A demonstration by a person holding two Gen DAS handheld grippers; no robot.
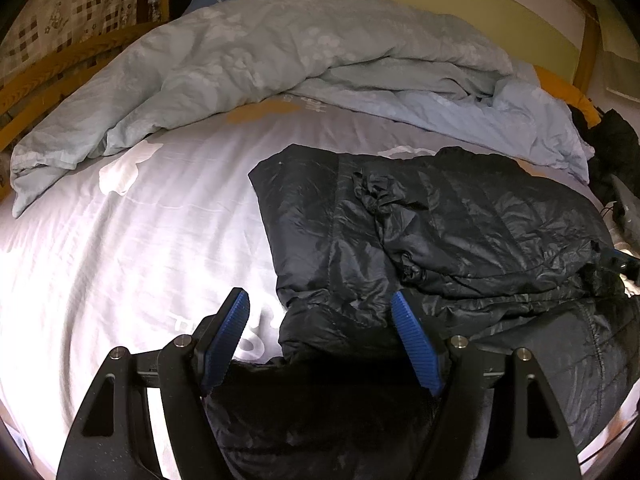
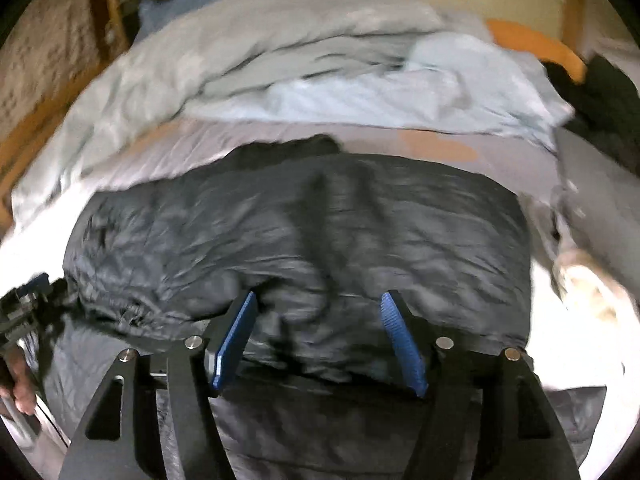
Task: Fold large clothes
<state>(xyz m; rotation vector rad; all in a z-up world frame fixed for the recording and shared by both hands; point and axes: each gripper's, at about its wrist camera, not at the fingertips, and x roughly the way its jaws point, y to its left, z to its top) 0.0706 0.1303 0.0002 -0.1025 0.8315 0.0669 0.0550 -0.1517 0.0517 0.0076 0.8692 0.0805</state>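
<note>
A black quilted puffer jacket [image 1: 460, 216] lies partly folded on the bed, one sleeve laid across its body. In the left wrist view my left gripper [image 1: 318, 294] hangs open over the jacket's near left corner. Its left finger is over bare sheet, its right finger over the fabric, and nothing is pinched. The blurred right wrist view shows the jacket [image 2: 320, 220] spread wide. My right gripper [image 2: 319, 294] stands open just above its near part, with the pads not pressing on the cloth. A hand [image 2: 18, 384] at the left edge holds the other gripper.
A crumpled pale blue duvet [image 1: 248, 60] is heaped along the back of the bed. The lavender sheet [image 1: 120, 248] stretches to the left of the jacket. A wooden bed rail [image 1: 48, 80] curves at the left, and dark clothes [image 1: 612, 148] pile at the right edge.
</note>
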